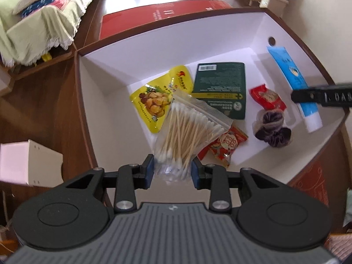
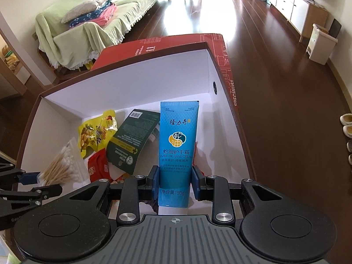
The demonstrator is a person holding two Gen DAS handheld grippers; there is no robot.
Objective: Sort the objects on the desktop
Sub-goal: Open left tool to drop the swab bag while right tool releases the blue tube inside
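Observation:
A large white-lined box point(image 1: 154, 41) holds the sorted items. My left gripper point(image 1: 172, 172) is shut on the lower end of a clear bag of cotton swabs point(image 1: 187, 127) and holds it over the box floor. My right gripper point(image 2: 175, 181) is shut on a blue hand cream tube point(image 2: 178, 140), held above the box's right side; the tube also shows in the left wrist view point(image 1: 292, 81). In the box lie a yellow snack pouch point(image 1: 156, 101), a dark green packet point(image 1: 220, 88), red candy wrappers point(image 1: 267, 98) and dark scrunchies point(image 1: 272, 127).
The box point(image 2: 132, 83) sits on a dark wooden table beside its red lid point(image 1: 162, 17). A small white box point(image 1: 28, 162) stands left of it. A green-covered sofa point(image 2: 88, 22) and a white cabinet point(image 2: 290, 4) stand farther off on the wooden floor.

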